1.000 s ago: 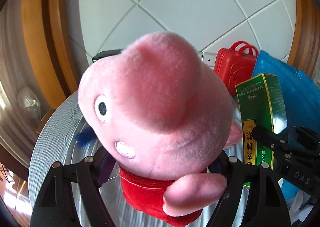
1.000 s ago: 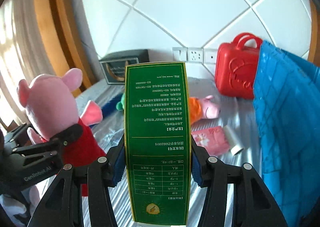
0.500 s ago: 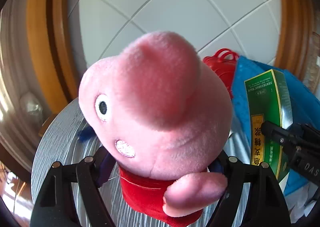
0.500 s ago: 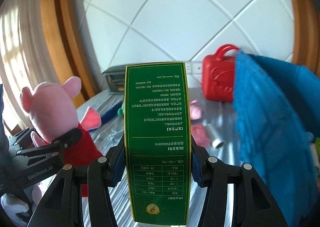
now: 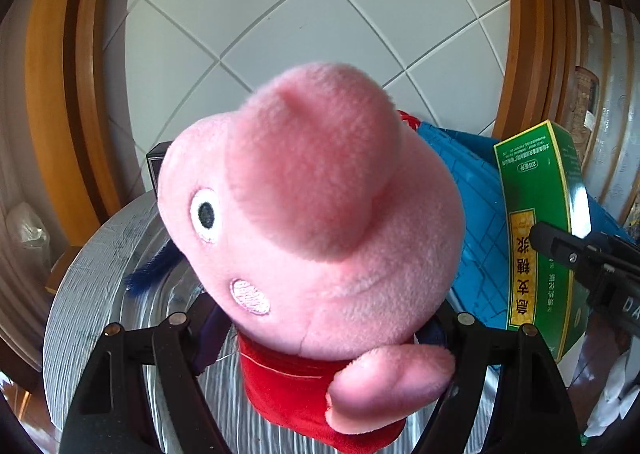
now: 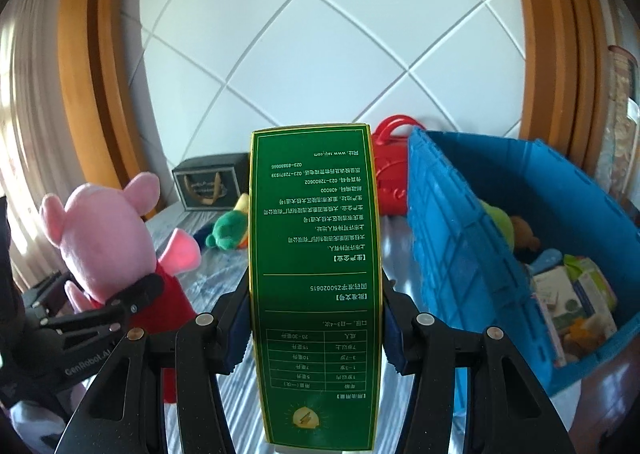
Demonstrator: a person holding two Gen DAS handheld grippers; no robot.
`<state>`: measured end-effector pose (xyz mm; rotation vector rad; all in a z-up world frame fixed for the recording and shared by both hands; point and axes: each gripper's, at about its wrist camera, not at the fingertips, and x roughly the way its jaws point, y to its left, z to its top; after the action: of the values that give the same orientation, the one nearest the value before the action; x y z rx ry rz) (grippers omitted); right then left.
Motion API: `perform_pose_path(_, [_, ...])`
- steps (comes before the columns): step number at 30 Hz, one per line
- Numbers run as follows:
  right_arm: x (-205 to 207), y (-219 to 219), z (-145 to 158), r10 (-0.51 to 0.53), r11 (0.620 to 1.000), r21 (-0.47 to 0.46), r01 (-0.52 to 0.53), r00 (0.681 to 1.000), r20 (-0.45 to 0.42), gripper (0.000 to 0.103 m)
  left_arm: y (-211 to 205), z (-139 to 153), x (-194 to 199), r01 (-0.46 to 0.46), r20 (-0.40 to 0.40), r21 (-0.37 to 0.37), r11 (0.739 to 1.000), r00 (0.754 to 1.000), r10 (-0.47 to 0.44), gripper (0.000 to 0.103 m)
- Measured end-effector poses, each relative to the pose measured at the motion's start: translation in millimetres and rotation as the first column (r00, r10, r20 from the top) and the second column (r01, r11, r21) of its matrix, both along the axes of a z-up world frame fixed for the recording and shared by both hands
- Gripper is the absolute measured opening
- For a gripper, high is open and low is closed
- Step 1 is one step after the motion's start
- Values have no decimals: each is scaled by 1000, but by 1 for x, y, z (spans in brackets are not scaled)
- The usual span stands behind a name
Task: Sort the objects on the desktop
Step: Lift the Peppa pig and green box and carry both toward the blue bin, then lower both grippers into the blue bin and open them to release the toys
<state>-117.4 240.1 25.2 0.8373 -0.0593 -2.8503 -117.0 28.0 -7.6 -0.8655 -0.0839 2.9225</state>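
We are mid-carry, we judge, both loads raised off the table (image 6: 224, 266) beside the blue bin (image 6: 472, 254), which already holds boxes and toys. Next comes lifting each over the bin's near wall before letting go. The left gripper (image 5: 320, 330) clamps the pink pig toy (image 5: 312, 213), soft, red-dressed, snout toward the camera. The right gripper (image 6: 314, 328) pinches the green box (image 6: 314, 282), upright, tall, its print upside down.

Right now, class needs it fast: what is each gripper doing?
Left gripper: closed on the pink pig plush toy.
Right gripper: closed on the green medicine box, held upright.
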Motion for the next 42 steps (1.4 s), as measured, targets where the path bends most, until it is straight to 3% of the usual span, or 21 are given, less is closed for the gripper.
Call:
perform_pose_path(6, [12, 13, 19, 11, 999, -47, -12, 999, -38, 53, 11, 23, -1, 2, -51, -20, 1000, 999, -3, 78])
perform_pose_path(12, [1, 72, 42, -13, 996, -86, 4, 995, -98, 53, 57, 46, -7, 14, -118, -18, 1000, 993, -16, 78])
perform_pose_path(17, [-7, 153, 63, -36, 996, -83, 22, 986, -164, 53, 128, 73, -19, 74, -185, -2, 997, 980, -73, 78])
perform_pose_path(21, [-19, 225, 76, -48, 998, -55, 38, 980, -195, 53, 209, 94, -34, 113, -215, 15, 993, 971, -107, 78])
perform_pose_path(27, [-65, 333, 84, -82, 997, -26, 79, 987, -138, 53, 347, 113, -79, 177, -143, 42, 983, 975, -169, 78])
perform_pose_path(31, [-107, 386, 77, -104, 995, -15, 103, 991, -82, 53, 425, 103, -113, 171, -54, 22, 985, 984, -170, 78])
perform_pose_path(39, [-158, 432, 49, -94, 995, -15, 95, 995, 19, 53, 498, 67, -182, 134, 87, -53, 990, 988, -129, 78])
perform_pose_path(42, [-177, 443, 42, -102, 994, -25, 103, 994, 47, 53, 507, 57, -199, 120, 106, -101, 988, 988, -109, 78])
